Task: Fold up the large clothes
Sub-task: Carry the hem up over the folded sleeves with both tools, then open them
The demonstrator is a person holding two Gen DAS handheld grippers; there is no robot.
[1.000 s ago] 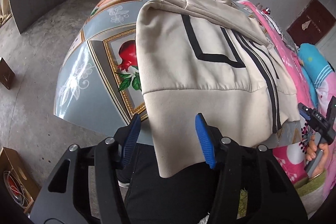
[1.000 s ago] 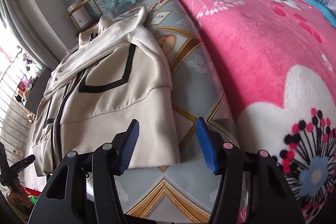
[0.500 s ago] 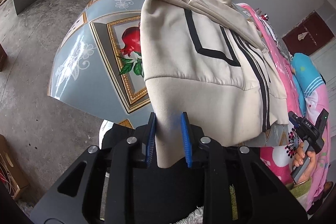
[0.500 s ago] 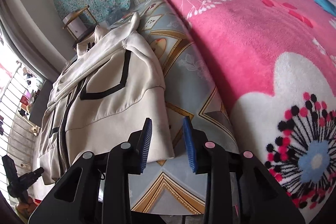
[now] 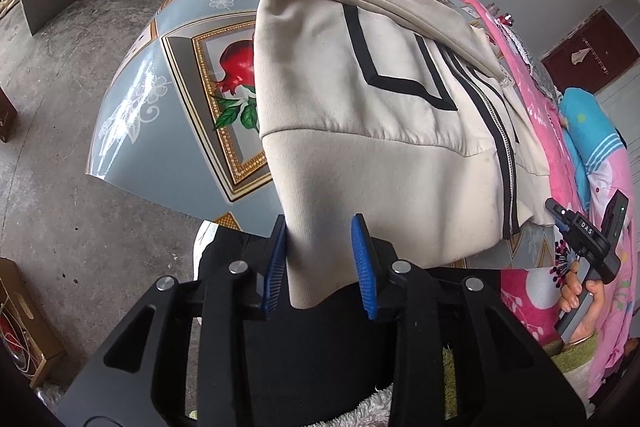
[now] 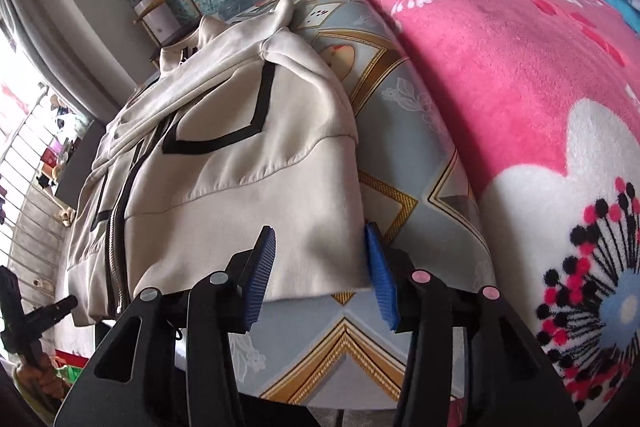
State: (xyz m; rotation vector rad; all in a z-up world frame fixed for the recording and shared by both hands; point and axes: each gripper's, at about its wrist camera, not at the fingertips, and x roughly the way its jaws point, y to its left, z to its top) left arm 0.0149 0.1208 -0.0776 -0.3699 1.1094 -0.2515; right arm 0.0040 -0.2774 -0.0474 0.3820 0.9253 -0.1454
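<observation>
On the patterned table (image 5: 168, 131), a cream jacket (image 5: 360, 99) is lying; both grippers, left (image 5: 320, 263) and right (image 6: 322, 269), are reopening around its hem corners, pads not pressing.

Cream jacket (image 6: 224, 163) with black trim and centre zip, spread over a patterned blue-and-gold tablecloth (image 6: 404, 183). Right gripper (image 6: 320, 267) at the jacket's near hem corner, blue pads either side of it, jaws just opening, not pressing. Pink floral blanket (image 6: 500, 67) beside. Left gripper (image 6: 28, 311) far left, held in a hand.
</observation>
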